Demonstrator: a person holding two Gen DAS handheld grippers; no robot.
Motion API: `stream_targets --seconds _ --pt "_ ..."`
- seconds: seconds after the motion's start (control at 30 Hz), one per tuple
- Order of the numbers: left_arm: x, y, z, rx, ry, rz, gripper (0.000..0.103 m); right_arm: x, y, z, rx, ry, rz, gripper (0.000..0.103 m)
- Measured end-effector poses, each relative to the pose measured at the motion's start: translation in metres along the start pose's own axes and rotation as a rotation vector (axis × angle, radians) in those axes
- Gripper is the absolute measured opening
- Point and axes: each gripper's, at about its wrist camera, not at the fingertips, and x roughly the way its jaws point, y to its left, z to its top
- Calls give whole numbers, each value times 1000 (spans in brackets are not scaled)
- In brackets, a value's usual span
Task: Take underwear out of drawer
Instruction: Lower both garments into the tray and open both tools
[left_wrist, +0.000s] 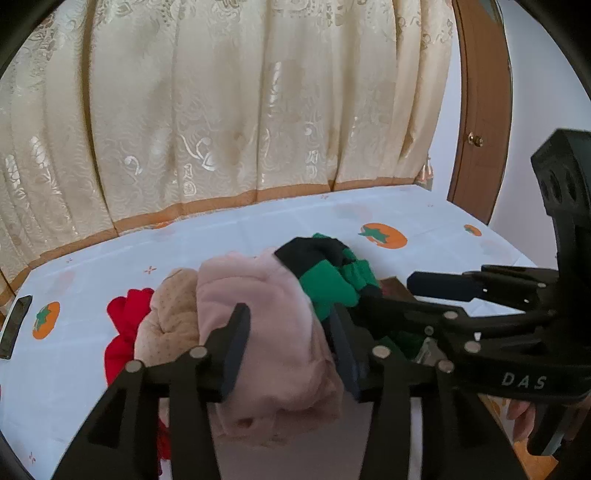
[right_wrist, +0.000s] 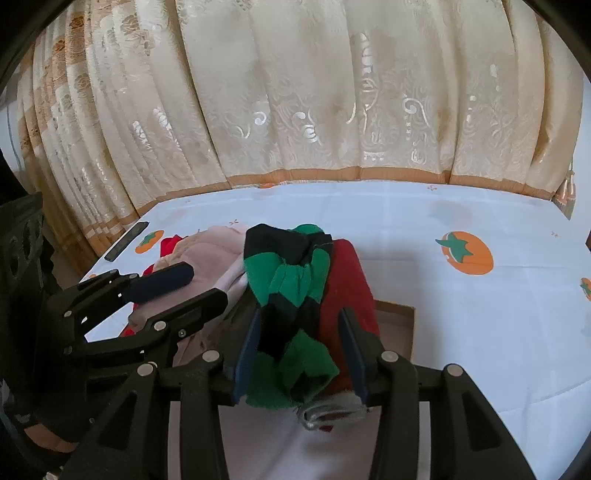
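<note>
My left gripper (left_wrist: 288, 350) is shut on a folded pale pink garment (left_wrist: 273, 332) and holds it over the table; it also shows in the right wrist view (right_wrist: 184, 295). A beige dotted garment (left_wrist: 170, 314) and a red one (left_wrist: 123, 328) lie beside the pink one. My right gripper (right_wrist: 301, 354) is shut on a green and black striped garment (right_wrist: 291, 295) together with a dark red one (right_wrist: 351, 291). The right gripper also shows in the left wrist view (left_wrist: 424, 295), close to the right of the pink garment. No drawer is clearly visible.
A white tablecloth (right_wrist: 443, 332) with orange fruit prints covers the table. Cream curtains (right_wrist: 314, 92) hang right behind it. A brown cardboard box (right_wrist: 397, 325) lies under the dark red garment. A dark phone-like slab (right_wrist: 127, 240) lies at the table's far left edge. A wooden door frame (left_wrist: 480, 110) stands at right.
</note>
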Motion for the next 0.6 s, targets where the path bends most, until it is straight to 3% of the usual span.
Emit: stream_targets --seconds 0.23,0.6 --pt "-15 1 -4 3 -21 10 71 -23 11 -10 -34 -22 10 47" --pt "-37 -2 -10 17 -36 -2 72 -56 39 -36 -156 -33 17 48"
